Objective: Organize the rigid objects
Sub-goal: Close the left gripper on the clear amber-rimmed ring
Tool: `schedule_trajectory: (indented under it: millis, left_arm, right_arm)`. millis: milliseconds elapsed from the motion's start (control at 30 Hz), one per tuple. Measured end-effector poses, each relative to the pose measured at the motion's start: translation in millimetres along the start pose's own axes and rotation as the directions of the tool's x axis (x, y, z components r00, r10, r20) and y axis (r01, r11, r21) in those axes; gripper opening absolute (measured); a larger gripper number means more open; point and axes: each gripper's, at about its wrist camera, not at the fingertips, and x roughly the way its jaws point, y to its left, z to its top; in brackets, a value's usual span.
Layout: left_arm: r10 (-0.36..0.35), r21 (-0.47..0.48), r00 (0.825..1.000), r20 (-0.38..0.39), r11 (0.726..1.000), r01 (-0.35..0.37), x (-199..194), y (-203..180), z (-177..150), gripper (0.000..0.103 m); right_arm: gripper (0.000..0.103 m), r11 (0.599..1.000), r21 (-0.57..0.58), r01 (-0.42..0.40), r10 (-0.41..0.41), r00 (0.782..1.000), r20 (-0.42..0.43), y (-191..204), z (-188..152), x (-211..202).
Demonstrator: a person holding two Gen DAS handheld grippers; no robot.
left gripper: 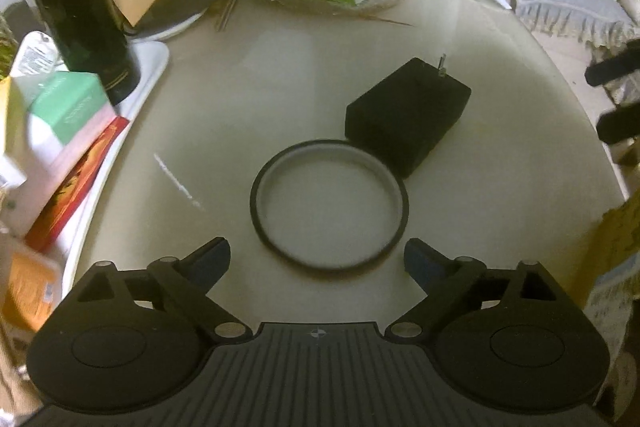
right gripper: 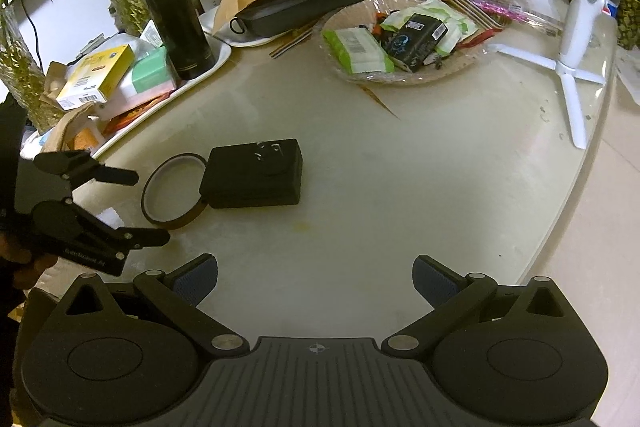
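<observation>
A roll of tape [left gripper: 329, 205] lies flat on the beige table, touching a black box [left gripper: 406, 115] behind it to the right. My left gripper [left gripper: 317, 261] is open and empty, just short of the tape roll. In the right wrist view the tape roll [right gripper: 173, 190] and black box [right gripper: 254, 173] lie left of centre, and the left gripper [right gripper: 151, 207] shows open at the far left beside the tape. My right gripper [right gripper: 315, 281] is open and empty over bare table, well in front of the box.
A white tray [right gripper: 208, 67] at the back left holds a black flask [right gripper: 172, 7] and boxes. A wicker basket [right gripper: 404, 77] of packets stands at the back. A white gimbal tripod [right gripper: 576, 27] stands at the right. The table edge [right gripper: 576, 179] curves at the right.
</observation>
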Motion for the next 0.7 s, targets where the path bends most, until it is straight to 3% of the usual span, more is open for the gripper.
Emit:
schedule_trajectory:
  millis: [700]
  left_arm:
    - [-0.023, -0.003, 0.998, 0.053, 1.000, 0.023, 14, -2, 13, 0.095]
  right_arm:
    - [0.103, 1.000, -0.001, 0.015, -0.015, 1.000, 0.001, -2, -1, 0]
